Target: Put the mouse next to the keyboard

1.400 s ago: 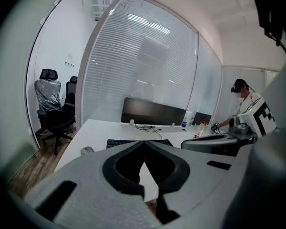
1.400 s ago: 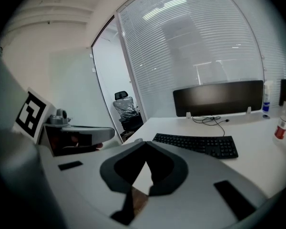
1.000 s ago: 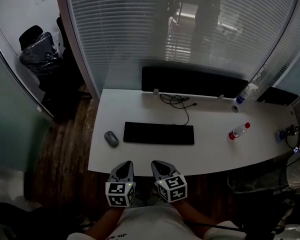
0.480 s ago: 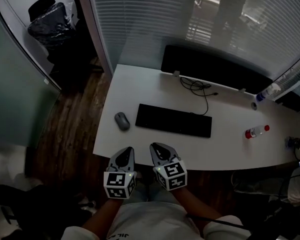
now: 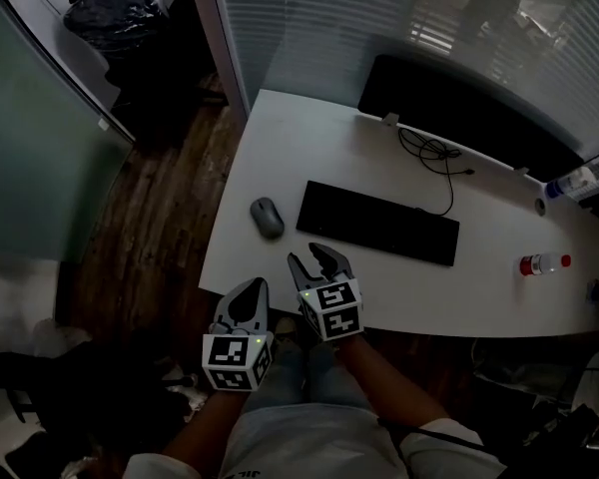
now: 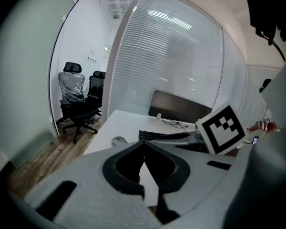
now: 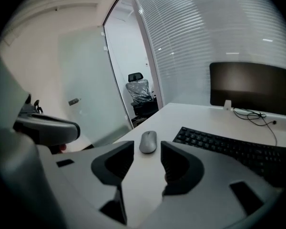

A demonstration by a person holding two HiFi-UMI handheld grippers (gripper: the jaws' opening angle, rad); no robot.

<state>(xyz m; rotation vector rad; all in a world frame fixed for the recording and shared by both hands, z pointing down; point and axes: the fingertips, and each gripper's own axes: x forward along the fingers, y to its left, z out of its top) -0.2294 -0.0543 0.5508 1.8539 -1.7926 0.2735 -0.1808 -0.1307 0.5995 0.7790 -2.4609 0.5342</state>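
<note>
Aiming right gripper (image 5: 317, 257) at small grey oval mouse (image 5: 268, 218) near black keyboard (image 5: 377, 223), just now spreading its empty fingers to grasp; holding fingers of left gripper (image 5: 250, 285) pressed together.

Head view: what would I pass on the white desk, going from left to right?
Small grey oval mouse → long black keyboard → clear plastic bottle with red cap, lying on its side.
</note>
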